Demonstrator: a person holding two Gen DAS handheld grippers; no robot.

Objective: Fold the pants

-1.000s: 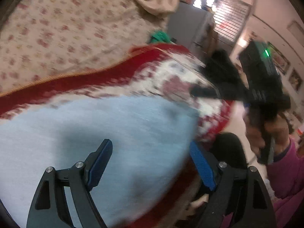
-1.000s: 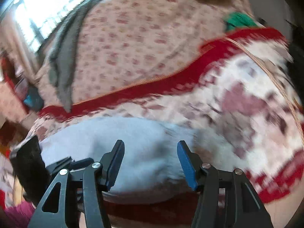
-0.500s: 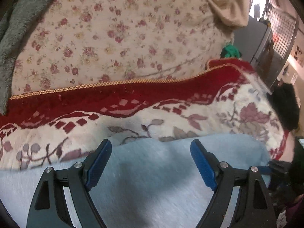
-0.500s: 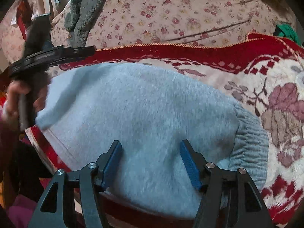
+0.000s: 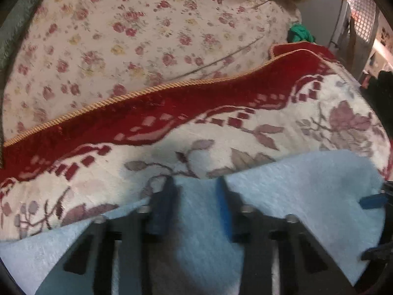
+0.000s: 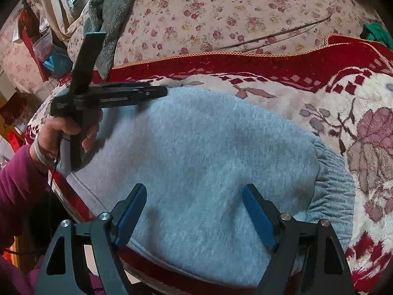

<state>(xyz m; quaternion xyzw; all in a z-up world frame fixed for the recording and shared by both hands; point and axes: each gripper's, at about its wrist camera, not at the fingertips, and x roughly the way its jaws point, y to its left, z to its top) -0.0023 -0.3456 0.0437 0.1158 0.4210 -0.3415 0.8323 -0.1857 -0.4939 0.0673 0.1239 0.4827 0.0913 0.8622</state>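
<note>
Light grey sweatpants (image 6: pixel 208 147) lie flat on a red and cream blanket (image 6: pixel 343 98), with the elastic waistband (image 6: pixel 331 184) to the right. In the left wrist view the pants (image 5: pixel 307 196) fill the bottom. My left gripper (image 5: pixel 195 184) is at their far edge, its jaws closing with grey fabric pinched between the blue pads. From the right wrist view the left gripper (image 6: pixel 164 89) reaches in from the left, held by a hand (image 6: pixel 63 127). My right gripper (image 6: pixel 194 191) hovers over the near part of the pants, jaws opening wide, nothing pinched.
Behind the blanket lies a floral sheet (image 6: pixel 221 12) with a grey towel (image 6: pixel 108 12) at the back left and a green item (image 6: pixel 375 32) at the far right. The bed's near edge runs just under my right gripper. A purple sleeve (image 6: pixel 17 184) is at left.
My left gripper swung over to the pants' far edge, sank, and its jaws narrowed onto the fabric. My right gripper came lower over the pants and its jaws spread wider.
</note>
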